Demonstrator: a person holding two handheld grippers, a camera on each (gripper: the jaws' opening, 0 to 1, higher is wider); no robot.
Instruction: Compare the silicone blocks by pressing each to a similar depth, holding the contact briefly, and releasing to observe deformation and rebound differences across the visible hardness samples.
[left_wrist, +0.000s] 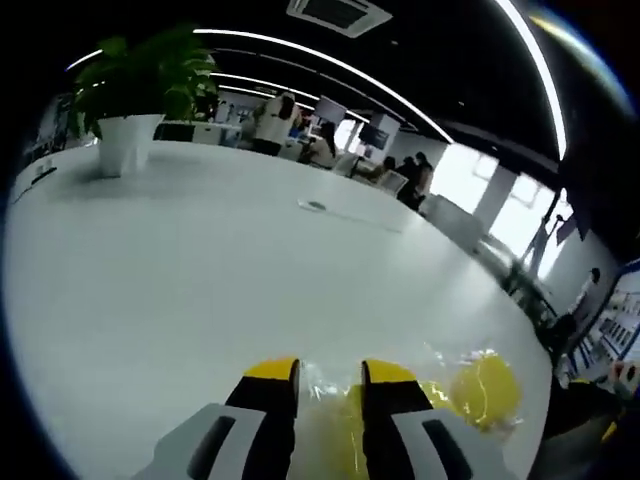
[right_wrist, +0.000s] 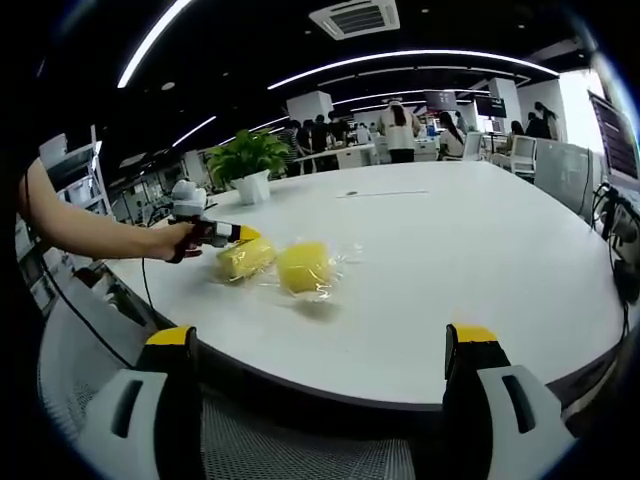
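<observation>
Silicone blocks, two yellow ones in clear wrap, lay side by side near the tabletop's (right_wrist: 480, 270) edge: my left tongs (left_wrist: 330, 400) were closed down on the left block (right_wrist: 243, 258), which I judged to be the pressing and holding step, while the right block (right_wrist: 303, 266) sat untouched just beside it. My right tongs (right_wrist: 325, 350) hung wide open and empty, off the edge. Next I would need to release, watch the rebound, then press the other equally deep; beyond stood a potted plant (right_wrist: 248, 160).

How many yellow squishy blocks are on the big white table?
2. One block sits at the left gripper, wrapped in plastic. The other block lies just beside it on the table. None seem hidden.
</observation>
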